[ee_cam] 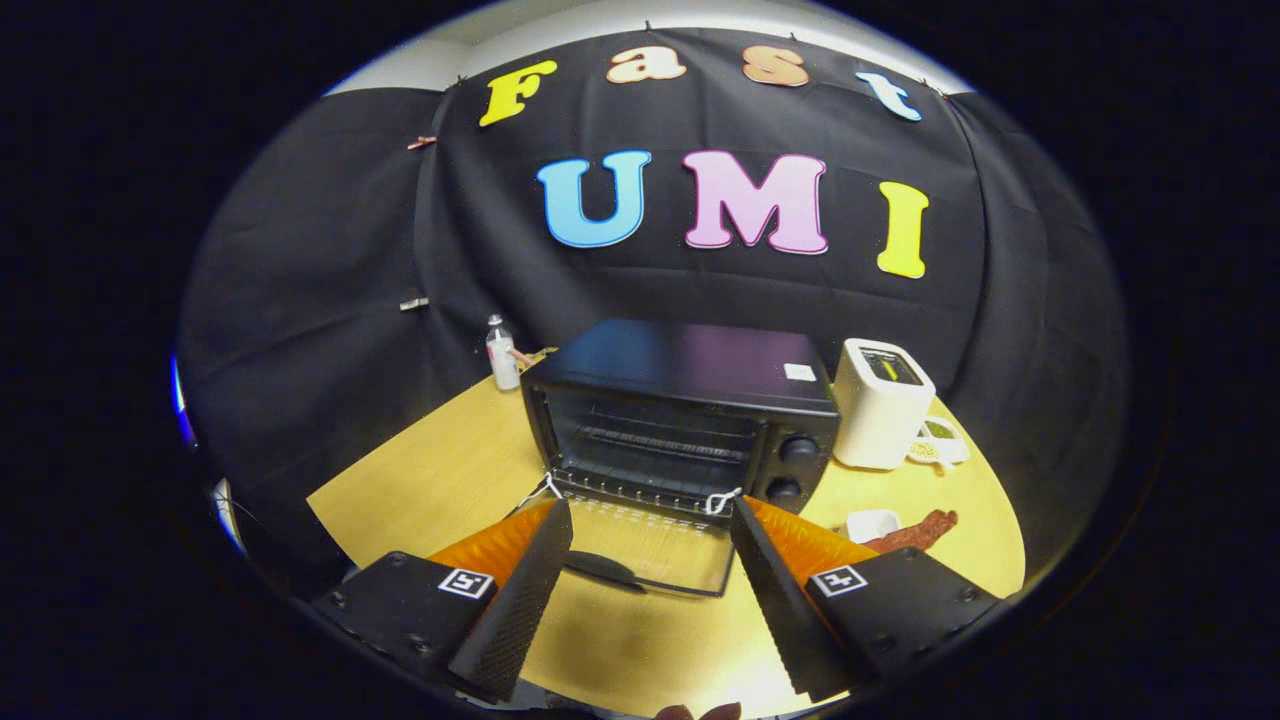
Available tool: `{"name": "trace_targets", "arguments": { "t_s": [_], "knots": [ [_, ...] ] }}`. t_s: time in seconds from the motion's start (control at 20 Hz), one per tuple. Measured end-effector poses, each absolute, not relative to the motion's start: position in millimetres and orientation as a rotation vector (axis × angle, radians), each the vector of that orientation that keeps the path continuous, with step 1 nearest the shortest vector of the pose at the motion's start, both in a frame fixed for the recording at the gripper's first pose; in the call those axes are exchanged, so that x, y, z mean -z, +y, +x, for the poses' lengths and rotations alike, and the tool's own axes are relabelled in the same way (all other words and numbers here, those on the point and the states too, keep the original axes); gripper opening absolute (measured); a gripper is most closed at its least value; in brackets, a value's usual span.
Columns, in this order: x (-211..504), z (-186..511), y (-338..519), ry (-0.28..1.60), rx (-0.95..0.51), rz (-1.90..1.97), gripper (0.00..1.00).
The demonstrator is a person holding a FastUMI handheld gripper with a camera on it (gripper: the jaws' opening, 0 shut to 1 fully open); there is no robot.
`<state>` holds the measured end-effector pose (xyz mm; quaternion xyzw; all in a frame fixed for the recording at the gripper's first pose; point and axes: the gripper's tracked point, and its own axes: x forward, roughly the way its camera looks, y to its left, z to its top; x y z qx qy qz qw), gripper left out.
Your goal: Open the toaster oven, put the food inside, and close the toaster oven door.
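The claw [650,520] is hanging wide apart above the desk [440,460], gripping nothing. The black toaster oven [690,410] is sitting just ahead of it with its door [655,550] lying flat and open between the fingers. So opening is done, I think. The food [915,532], a reddish strip, is waiting on the desk beside the oven, near a small white cup [872,523]. Putting it in and closing are left. A white toaster [880,400] is standing behind. No label is big enough to read.
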<state>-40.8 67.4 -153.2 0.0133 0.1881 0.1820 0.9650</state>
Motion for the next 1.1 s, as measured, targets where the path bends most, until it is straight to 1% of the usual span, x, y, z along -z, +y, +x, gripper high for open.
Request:
{"name": "trace_targets", "arguments": {
  "t_s": [0.15, 0.3, 0.6, 0.9, 1.0, 1.1],
  "knots": [
    [146, -31, 12, 0.370, -0.318, 0.061, 0.99],
    [154, -17, -53, 0.373, -0.247, 0.044, 0.99],
    [206, 9, -144, 0.459, -0.176, 0.096, 0.99],
    [284, 44, -177, 0.575, -0.144, 0.310, 0.98],
    [309, 51, -176, 0.633, -0.160, 0.379, 0.96],
    [324, 57, -171, 0.673, -0.183, 0.452, 0.87]
  ]
}}
